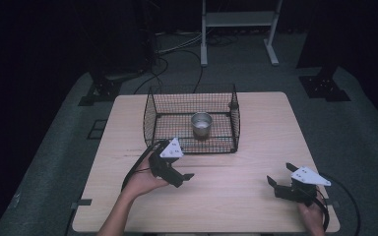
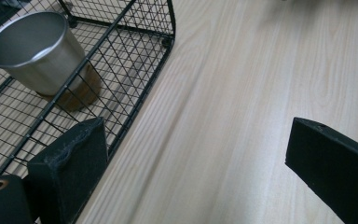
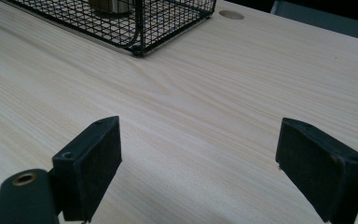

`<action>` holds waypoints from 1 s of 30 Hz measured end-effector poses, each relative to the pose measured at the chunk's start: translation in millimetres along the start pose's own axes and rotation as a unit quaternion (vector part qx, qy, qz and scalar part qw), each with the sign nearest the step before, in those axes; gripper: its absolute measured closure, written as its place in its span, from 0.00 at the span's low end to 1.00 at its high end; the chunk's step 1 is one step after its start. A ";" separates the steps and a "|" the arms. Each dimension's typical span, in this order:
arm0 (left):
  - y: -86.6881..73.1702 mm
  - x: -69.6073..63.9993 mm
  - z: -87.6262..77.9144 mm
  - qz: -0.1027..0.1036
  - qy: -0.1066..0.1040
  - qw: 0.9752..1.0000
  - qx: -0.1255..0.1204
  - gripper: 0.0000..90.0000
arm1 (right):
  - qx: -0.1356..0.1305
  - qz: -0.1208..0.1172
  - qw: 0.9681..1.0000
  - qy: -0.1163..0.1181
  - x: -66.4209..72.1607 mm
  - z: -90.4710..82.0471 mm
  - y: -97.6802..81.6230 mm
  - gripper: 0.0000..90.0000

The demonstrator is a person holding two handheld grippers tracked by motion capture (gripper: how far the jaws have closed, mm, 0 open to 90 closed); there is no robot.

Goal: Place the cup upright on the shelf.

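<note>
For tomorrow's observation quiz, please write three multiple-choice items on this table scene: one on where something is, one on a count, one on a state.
1. Where does the metal cup stand?
A. inside the wire basket
B. on the bare table beside it
C. in a gripper

2. How many cups are in the basket?
A. none
B. one
C. three

3. How are the jaws of the left gripper and right gripper?
A. both shut
B. both open, holding nothing
C. one clamped on the cup

Answers: 1 A, mesh walls surround the cup; 2 B, a single cup shows; 3 B, each gripper view shows bare table between spread jaws.
</note>
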State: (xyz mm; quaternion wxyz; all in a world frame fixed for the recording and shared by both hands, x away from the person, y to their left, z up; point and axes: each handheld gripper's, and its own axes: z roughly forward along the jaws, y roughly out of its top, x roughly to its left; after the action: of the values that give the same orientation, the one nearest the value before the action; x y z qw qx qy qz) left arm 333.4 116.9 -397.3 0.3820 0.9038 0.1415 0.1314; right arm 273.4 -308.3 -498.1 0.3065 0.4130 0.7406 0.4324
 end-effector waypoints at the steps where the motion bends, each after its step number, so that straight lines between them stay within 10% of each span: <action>1: -1.4 -0.4 -0.3 0.000 0.001 1.000 0.001 0.05 | 0.000 0.000 1.000 0.000 0.0 0.0 0.0 0.15; 30: -41.7 -14.6 -18.2 -0.024 0.019 0.999 -0.019 0.05 | 0.002 -0.001 1.000 -0.001 0.2 0.5 0.1 0.15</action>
State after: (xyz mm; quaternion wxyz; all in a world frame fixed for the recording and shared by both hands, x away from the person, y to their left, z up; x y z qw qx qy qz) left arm 307.2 151.5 -417.2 0.3992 0.8900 0.1682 0.1421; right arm 273.7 -307.9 -498.2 0.3070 0.4135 0.7413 0.4305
